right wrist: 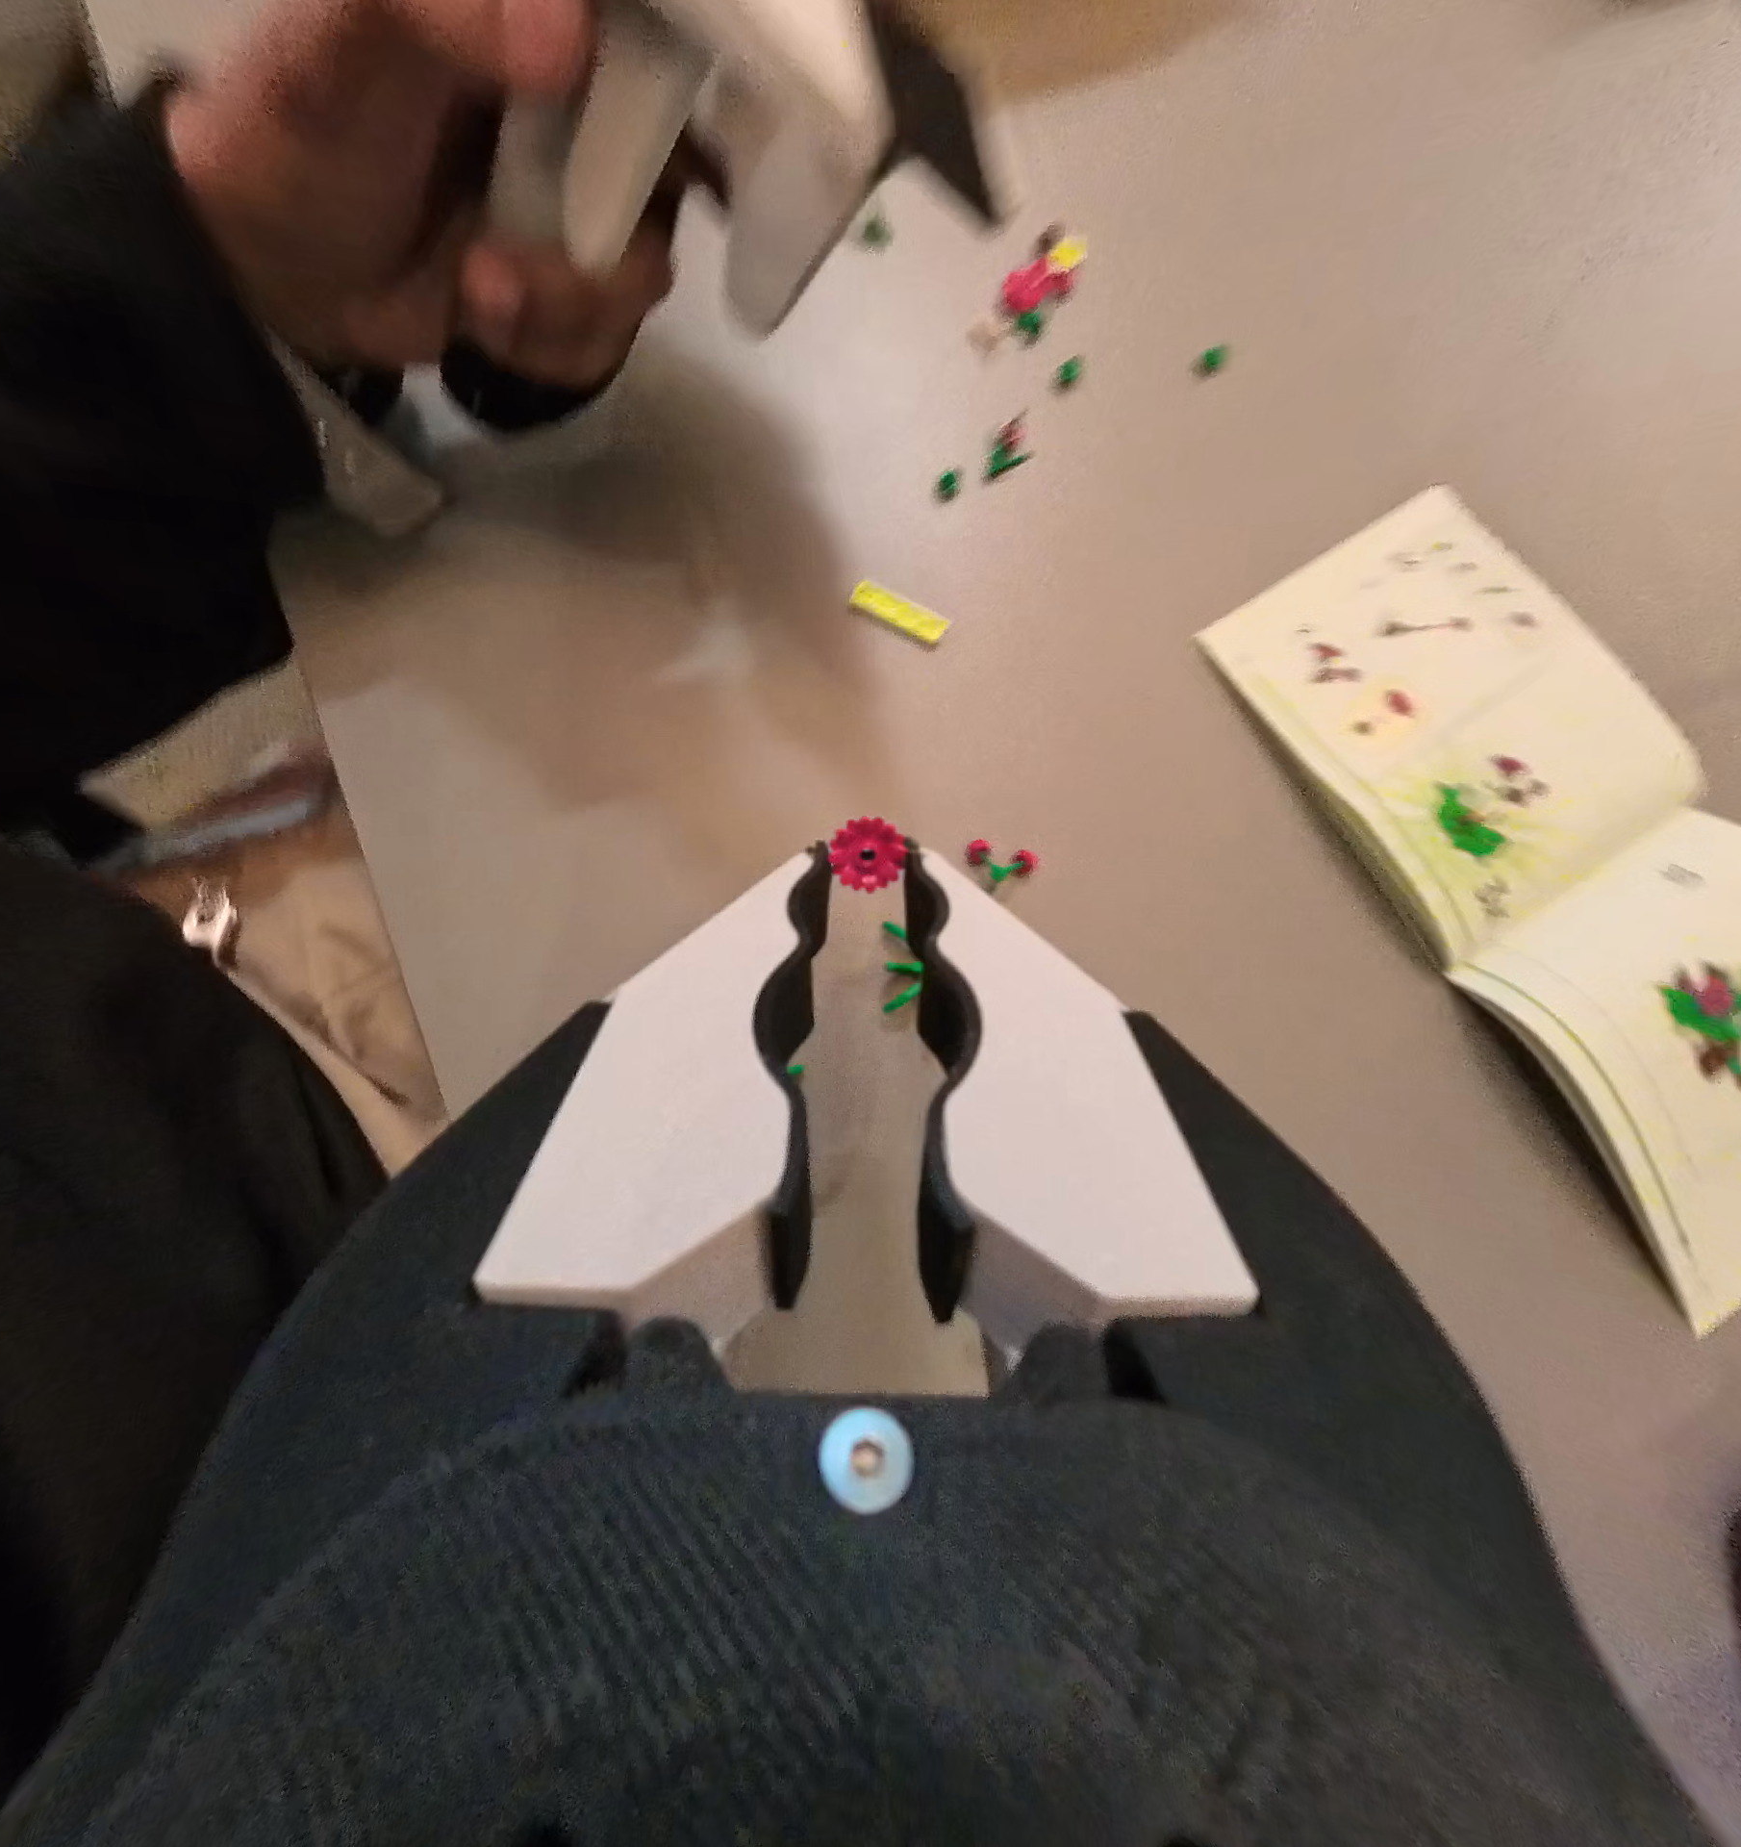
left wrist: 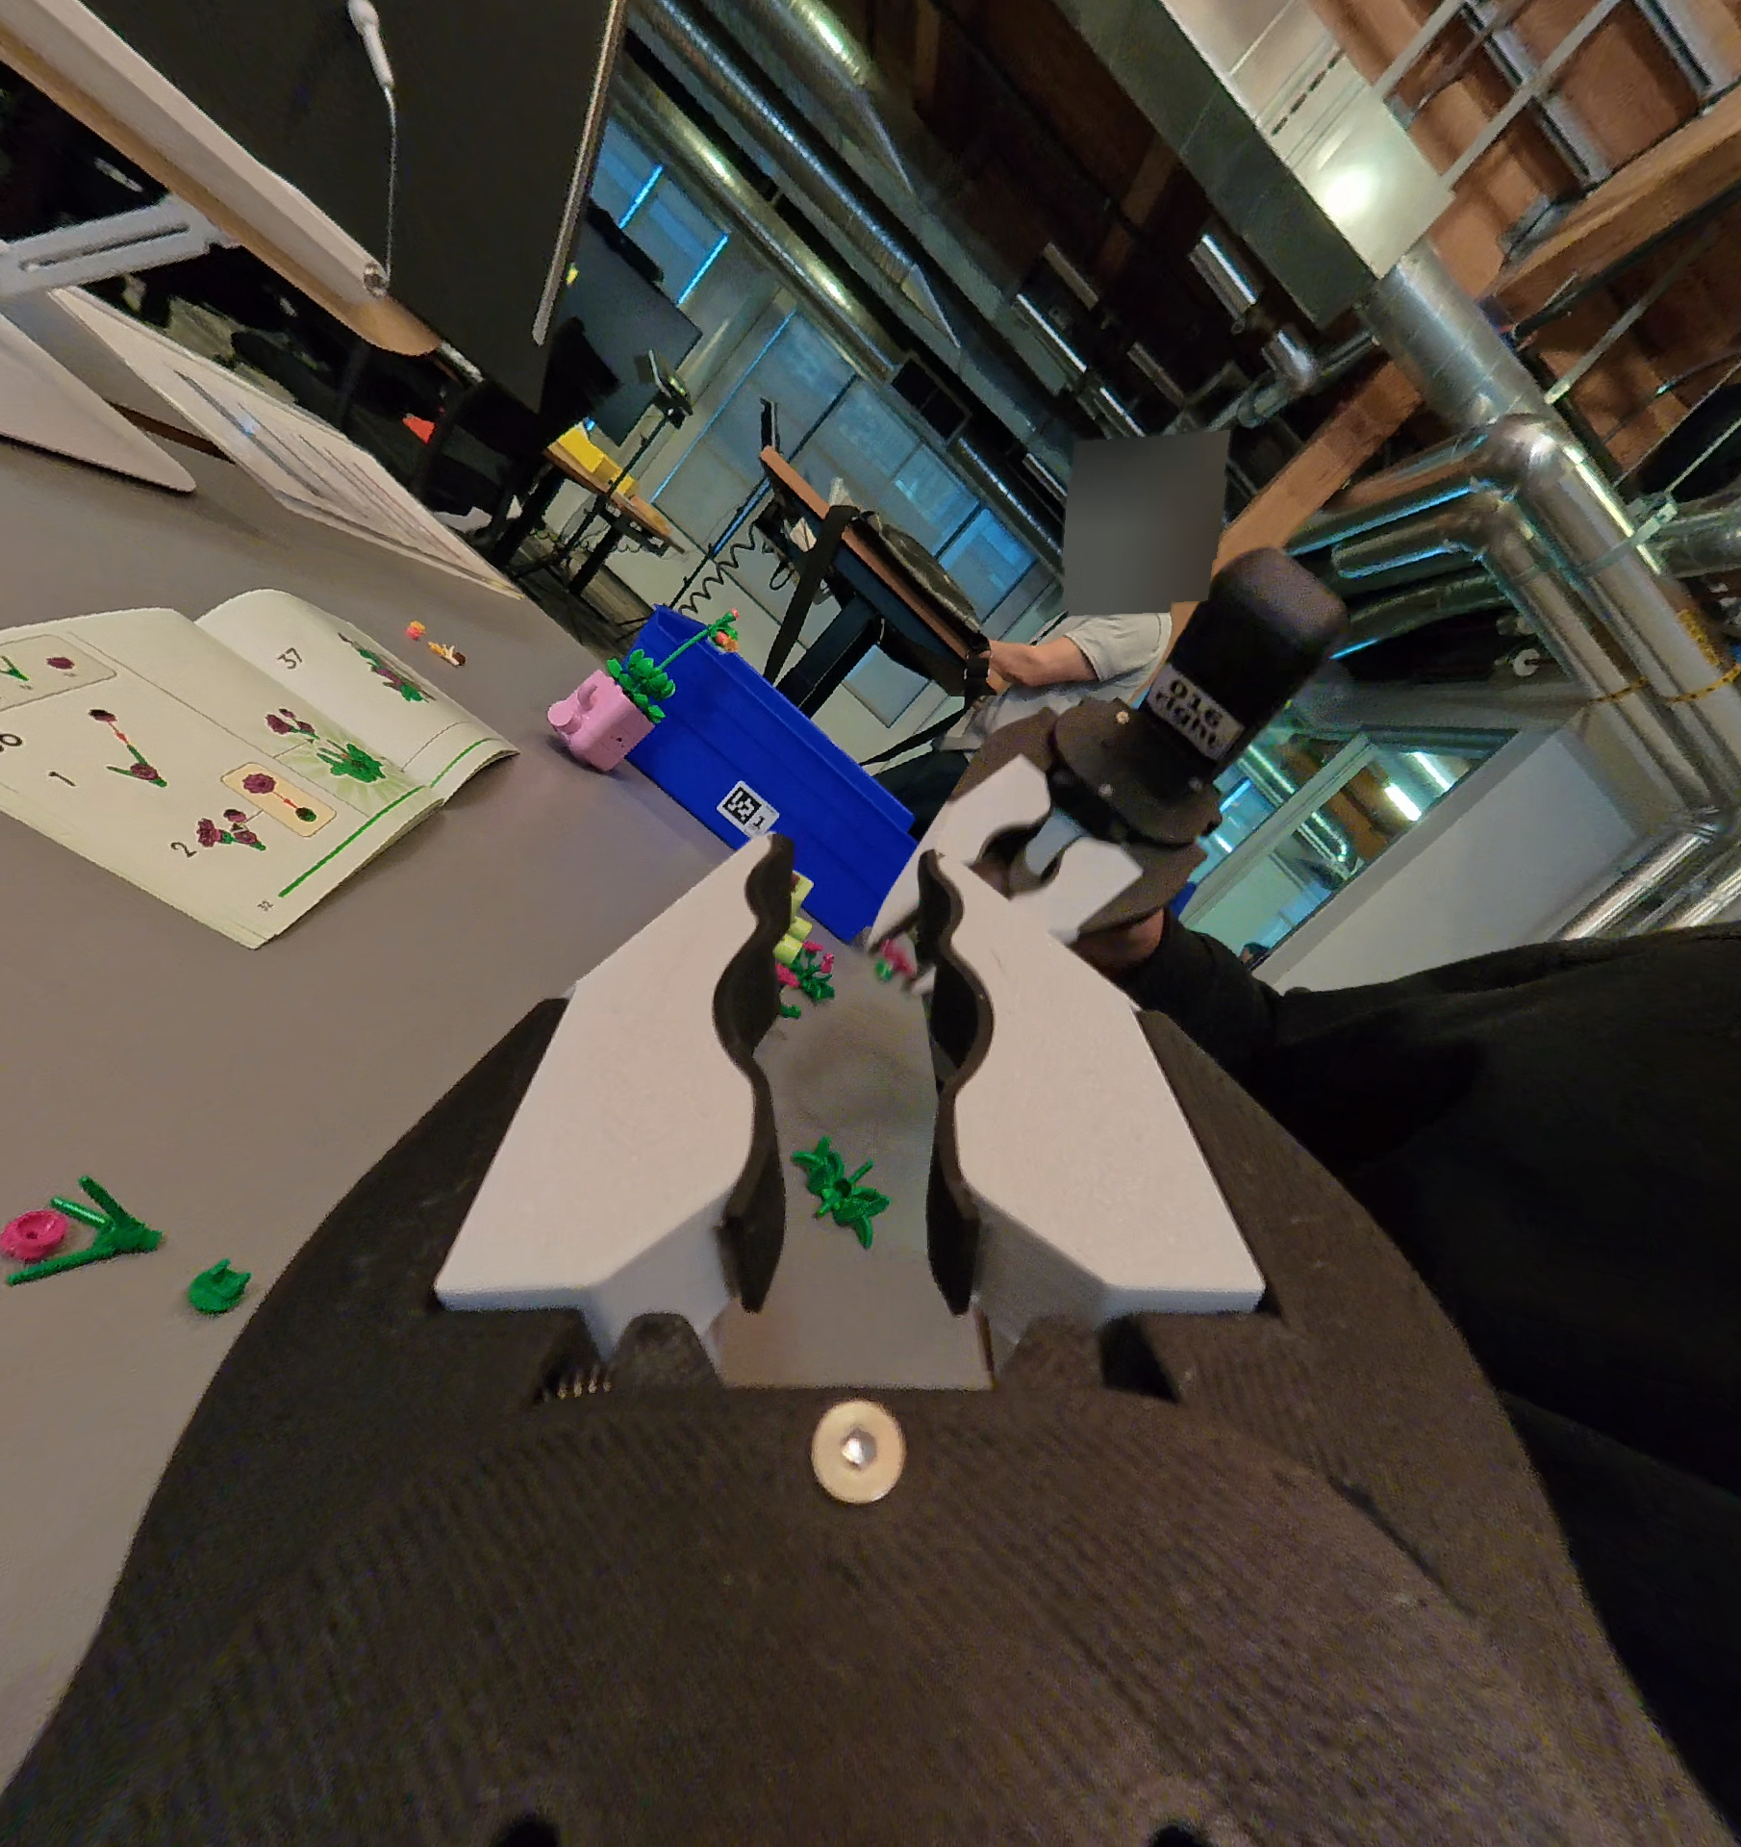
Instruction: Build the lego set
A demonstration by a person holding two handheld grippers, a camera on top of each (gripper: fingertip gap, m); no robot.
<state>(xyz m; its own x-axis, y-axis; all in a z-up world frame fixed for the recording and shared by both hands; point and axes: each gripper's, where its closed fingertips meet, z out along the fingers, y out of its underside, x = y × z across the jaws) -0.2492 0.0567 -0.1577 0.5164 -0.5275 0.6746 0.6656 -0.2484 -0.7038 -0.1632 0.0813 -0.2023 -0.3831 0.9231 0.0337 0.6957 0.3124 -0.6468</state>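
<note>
My left gripper (left wrist: 852, 880) is open and empty, held low over the grey table (left wrist: 247, 1049). A green leaf piece (left wrist: 840, 1189) lies on the table between its fingers. My right gripper (right wrist: 865, 872) is shut on a magenta flower piece (right wrist: 865, 853) at its fingertips, above the table. In the left wrist view the right gripper (left wrist: 896, 939) hangs just beyond my left fingertips, next to a small cluster of pink and green pieces (left wrist: 802, 974). In the right wrist view the left gripper (right wrist: 777, 150) is blurred at the top, held by a hand (right wrist: 377, 200).
An open instruction booklet (left wrist: 197, 760) (right wrist: 1496, 850) lies on the table. A blue bin (left wrist: 767, 760) stands at the far edge with a pink pot holding green stems (left wrist: 602, 725) beside it. Loose pieces: a yellow plate (right wrist: 898, 612), a pink flower (left wrist: 32, 1234), a green stem (left wrist: 97, 1234), small red buds (right wrist: 998, 865). One gripper's finger ends stand about 10 cm off the other's.
</note>
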